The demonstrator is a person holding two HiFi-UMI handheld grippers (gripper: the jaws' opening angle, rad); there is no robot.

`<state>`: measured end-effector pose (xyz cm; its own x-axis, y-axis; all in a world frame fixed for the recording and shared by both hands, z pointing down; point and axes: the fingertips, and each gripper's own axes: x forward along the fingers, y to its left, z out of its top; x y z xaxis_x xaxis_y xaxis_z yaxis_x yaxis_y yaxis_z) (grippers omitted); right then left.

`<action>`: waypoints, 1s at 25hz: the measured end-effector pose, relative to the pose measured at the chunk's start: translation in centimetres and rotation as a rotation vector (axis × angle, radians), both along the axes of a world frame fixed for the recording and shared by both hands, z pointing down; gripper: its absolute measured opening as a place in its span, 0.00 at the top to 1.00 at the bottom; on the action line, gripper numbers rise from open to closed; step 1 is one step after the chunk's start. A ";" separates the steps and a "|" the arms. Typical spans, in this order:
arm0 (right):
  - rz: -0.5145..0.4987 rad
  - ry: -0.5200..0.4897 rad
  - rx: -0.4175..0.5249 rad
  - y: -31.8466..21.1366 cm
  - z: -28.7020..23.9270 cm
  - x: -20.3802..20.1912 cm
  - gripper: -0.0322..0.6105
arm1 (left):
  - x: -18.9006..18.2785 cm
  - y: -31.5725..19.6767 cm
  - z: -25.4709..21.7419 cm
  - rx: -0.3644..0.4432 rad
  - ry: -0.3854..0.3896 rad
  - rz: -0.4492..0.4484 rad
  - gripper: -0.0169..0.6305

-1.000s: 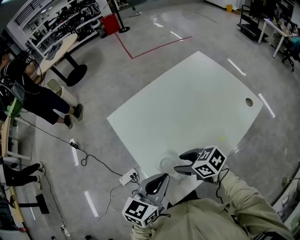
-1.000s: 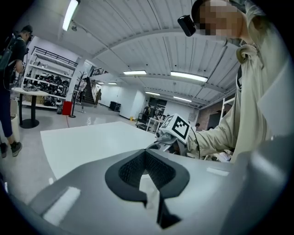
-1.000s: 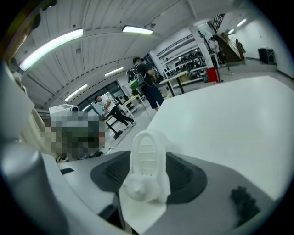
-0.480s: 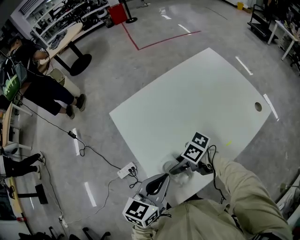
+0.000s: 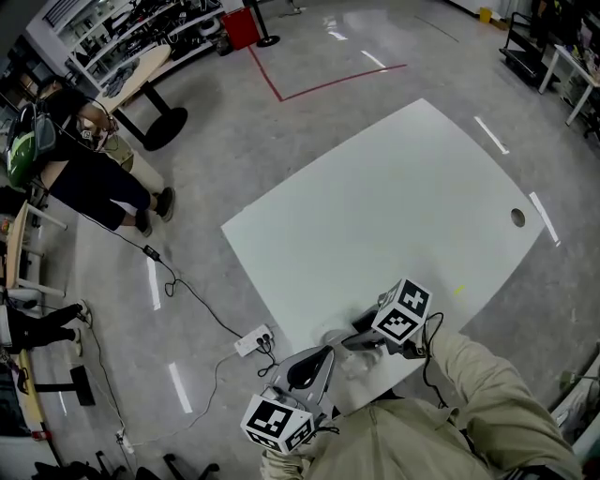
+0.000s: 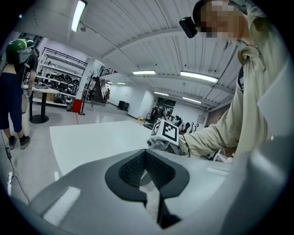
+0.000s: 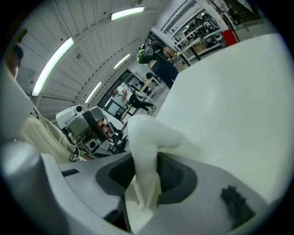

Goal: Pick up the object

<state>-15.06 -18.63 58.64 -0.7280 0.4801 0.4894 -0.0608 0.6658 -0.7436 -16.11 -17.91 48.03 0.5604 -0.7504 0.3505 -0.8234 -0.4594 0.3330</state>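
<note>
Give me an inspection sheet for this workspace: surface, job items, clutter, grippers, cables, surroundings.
Surface: white tabletop, round hole near its right edge.
Job's things: soft white object in the right gripper, at the table's near edge.
Clutter: small yellow speck on the table.
Grippers: right gripper's jaws closing on the object; left gripper shut, empty.
Cables: white power strip and black cable on the floor.
Surroundings: grey floor, red tape line, standing person, shelving.

- No word, number or brand can be read anywhere I look.
- The left white marker cube [image 5: 277, 423] and the right white marker cube [image 5: 404, 315] carry only black square patterns, no letters.
- The far shelves are too small to show any print.
</note>
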 end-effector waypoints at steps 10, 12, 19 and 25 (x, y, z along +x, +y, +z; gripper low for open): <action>0.218 -0.135 0.395 -2.0 -7.2 2.0 0.73 | 0.3 1.2 -2.1 0.053 -0.020 -0.004 0.97; 0.242 -0.154 0.473 -2.6 -8.9 2.6 0.73 | 0.8 1.0 -2.8 0.062 -0.027 -0.005 0.97; 0.308 -0.224 0.582 -0.9 -12.4 5.0 0.73 | 2.7 2.9 -4.1 0.079 -0.021 -0.034 0.97; 0.355 -0.268 0.622 1.1 -13.5 7.1 0.73 | 4.1 5.2 -3.2 0.077 -0.032 -0.021 0.97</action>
